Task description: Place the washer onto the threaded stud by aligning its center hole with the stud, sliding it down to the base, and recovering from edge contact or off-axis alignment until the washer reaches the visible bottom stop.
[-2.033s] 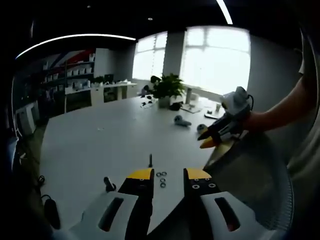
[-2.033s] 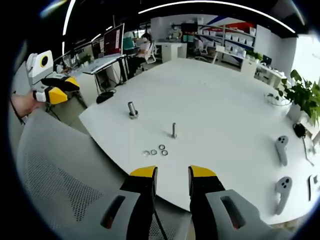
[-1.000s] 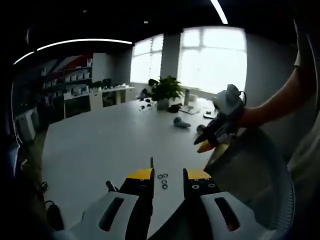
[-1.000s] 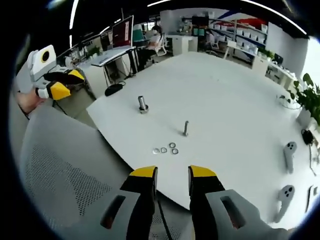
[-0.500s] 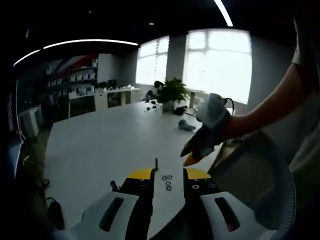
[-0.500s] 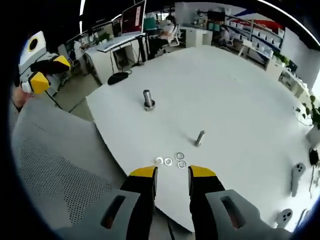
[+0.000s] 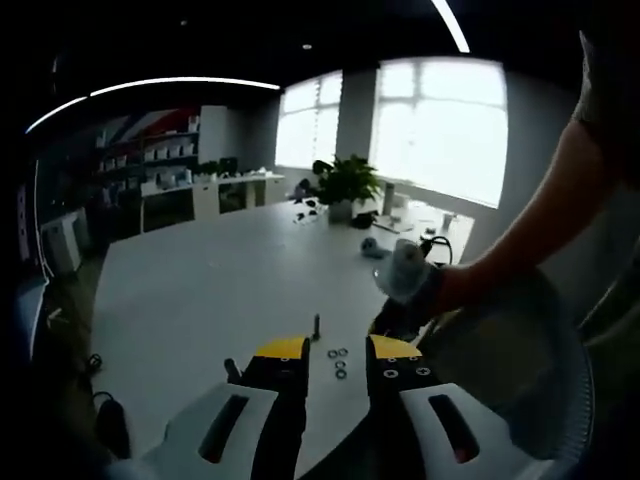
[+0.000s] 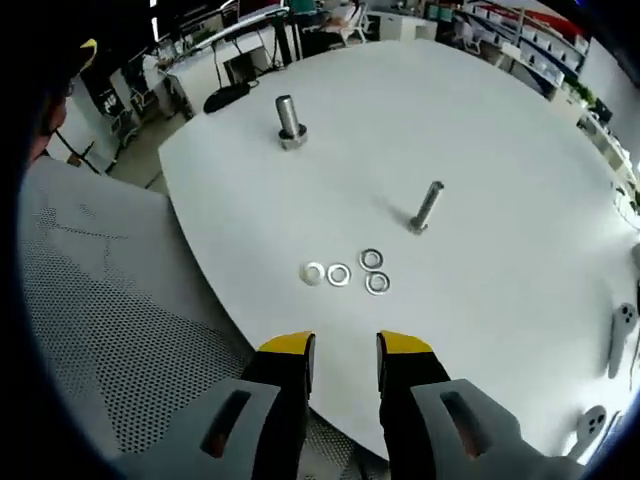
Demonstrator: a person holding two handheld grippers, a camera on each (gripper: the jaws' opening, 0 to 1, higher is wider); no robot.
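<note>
Four washers point(image 8: 346, 272) lie loose in a small cluster on the white bench point(image 8: 500, 130), near its edge and just ahead of the right gripper point(image 8: 345, 350). None is on the threaded stud point(image 8: 427, 208), which stands upright a little beyond them, apart from the cluster. A second, thicker stud point(image 8: 290, 120) stands farther off toward the bench's other side, and a mesh chair back point(image 8: 110, 330) sits between the bench edge and the camera.

By my reading, the task is at its approach step: no washer has been picked up yet. The right gripper hangs above the bench edge with its fingers parted and nothing between them. In the left gripper view, the left gripper point(image 7: 335, 352) also has its fingers spread and empty, with the washers showing past them.

Next comes a descent onto one washer, probably the nearest, pinching its rim without disturbing its neighbours, then carrying it over the stud with the hole centred.
</note>
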